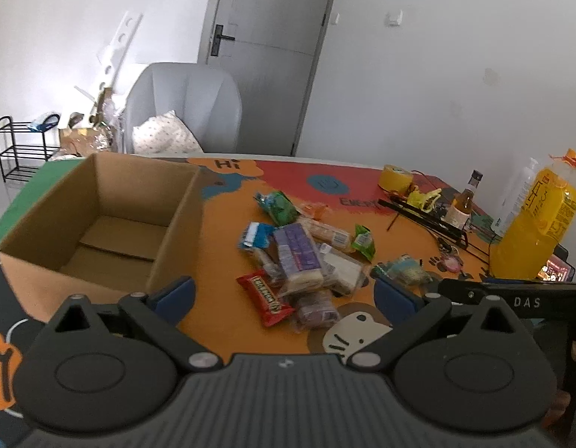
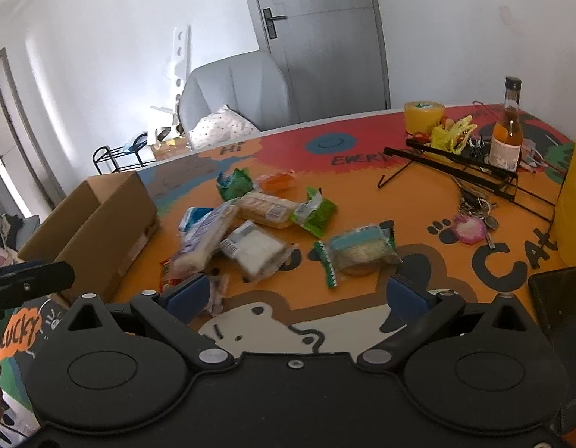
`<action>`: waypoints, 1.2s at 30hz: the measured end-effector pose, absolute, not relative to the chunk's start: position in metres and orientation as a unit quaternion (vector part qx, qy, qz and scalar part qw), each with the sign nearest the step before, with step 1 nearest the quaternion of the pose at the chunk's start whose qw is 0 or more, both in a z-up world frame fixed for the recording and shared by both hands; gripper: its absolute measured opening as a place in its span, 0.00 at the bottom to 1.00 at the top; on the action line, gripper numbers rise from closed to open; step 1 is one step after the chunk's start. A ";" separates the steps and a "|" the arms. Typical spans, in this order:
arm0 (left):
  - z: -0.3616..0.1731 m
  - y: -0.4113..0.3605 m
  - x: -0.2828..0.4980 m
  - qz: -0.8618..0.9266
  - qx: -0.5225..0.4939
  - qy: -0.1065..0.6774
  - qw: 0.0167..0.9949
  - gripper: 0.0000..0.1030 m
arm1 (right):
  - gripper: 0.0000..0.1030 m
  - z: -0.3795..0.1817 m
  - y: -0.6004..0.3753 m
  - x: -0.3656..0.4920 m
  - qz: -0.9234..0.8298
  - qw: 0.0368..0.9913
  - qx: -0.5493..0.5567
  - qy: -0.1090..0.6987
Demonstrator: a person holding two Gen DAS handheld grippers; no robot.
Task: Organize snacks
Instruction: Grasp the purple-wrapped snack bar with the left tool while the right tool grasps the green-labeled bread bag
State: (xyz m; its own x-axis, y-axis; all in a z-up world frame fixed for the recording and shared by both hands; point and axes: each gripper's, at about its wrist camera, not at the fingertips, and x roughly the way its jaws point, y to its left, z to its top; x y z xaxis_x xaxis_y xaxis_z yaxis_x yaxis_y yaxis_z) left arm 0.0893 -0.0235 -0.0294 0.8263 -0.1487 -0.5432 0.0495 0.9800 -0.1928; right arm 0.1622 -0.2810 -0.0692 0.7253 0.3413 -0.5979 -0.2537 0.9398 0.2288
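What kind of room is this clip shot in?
Probably a home living space: a grey armchair with a cushion, a closed interior door, and a small shoe rack by the wall.

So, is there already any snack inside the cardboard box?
No, the left wrist view shows the cardboard box holding only its bare bottom flaps, while the snacks lie beside it on the table.

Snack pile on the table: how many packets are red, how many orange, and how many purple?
Red plastic snack wrapper: 1
Orange snack packet: 1
Clear packs with purple labels: 2
Total: 4
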 end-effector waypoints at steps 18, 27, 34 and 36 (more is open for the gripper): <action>-0.060 -0.049 0.152 -0.047 -0.087 0.310 0.946 0.90 | 1.00 -0.101 -0.300 0.216 0.137 0.924 0.074 0.349; -0.075 -0.055 0.182 -0.030 -0.093 0.332 0.938 0.65 | 0.99 -0.117 -0.300 0.237 0.124 0.925 0.066 0.353; -0.087 -0.060 0.203 -0.033 -0.098 0.353 0.930 0.59 | 0.95 -0.127 -0.295 0.251 0.127 0.923 0.053 0.360; -0.090 -0.063 0.209 -0.031 -0.096 0.357 0.929 0.58 | 0.94 -0.128 -0.294 0.254 0.124 0.924 0.045 0.360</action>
